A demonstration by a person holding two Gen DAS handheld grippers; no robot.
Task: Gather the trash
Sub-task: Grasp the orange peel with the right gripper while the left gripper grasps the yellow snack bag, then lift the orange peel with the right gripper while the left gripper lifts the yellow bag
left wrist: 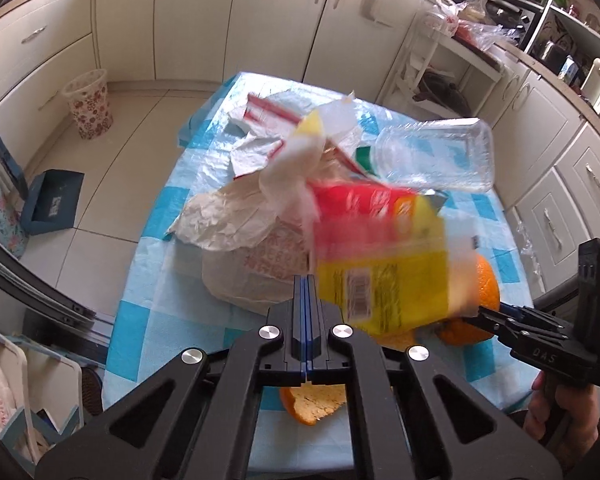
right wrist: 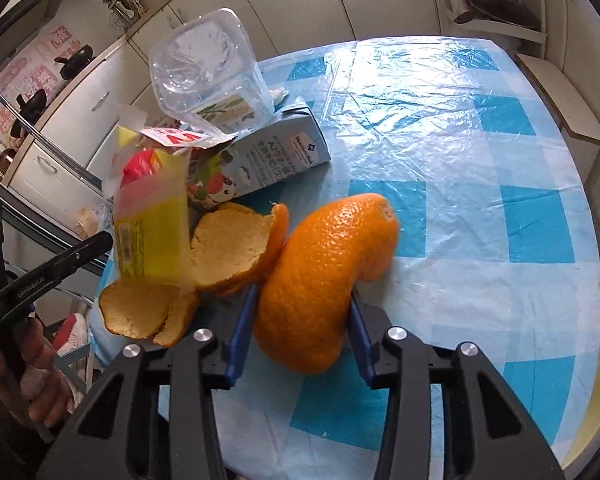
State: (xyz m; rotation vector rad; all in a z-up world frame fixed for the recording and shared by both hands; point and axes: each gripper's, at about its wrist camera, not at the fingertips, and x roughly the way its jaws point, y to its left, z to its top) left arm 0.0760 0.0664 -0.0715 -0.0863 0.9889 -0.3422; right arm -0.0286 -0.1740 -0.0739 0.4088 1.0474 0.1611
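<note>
A heap of trash lies on the blue-checked table point(left wrist: 156, 320): crumpled paper bag point(left wrist: 236, 248), red-white wrappers point(left wrist: 268, 112), a clear plastic bottle point(left wrist: 436, 152), a grey milk carton point(right wrist: 268, 160) and orange peels point(right wrist: 236, 248). A blurred yellow-red wrapper point(left wrist: 384, 264) hangs just right of my left gripper point(left wrist: 306, 280), whose fingers are pressed together; whether they pinch it I cannot tell. In the right wrist view that wrapper point(right wrist: 152, 232) stands at the left gripper's tip point(right wrist: 100, 242). My right gripper point(right wrist: 304, 300) is shut on a large orange peel point(right wrist: 324, 276), also seen in the left view point(left wrist: 480, 296).
A flowered wastebasket point(left wrist: 90, 106) stands on the floor at far left, near a blue dustpan point(left wrist: 52, 208). Cream cabinets point(left wrist: 260, 16) ring the room. A white shelf rack point(left wrist: 432, 76) stands past the table's far right. A loose peel piece point(left wrist: 312, 400) lies under my left gripper.
</note>
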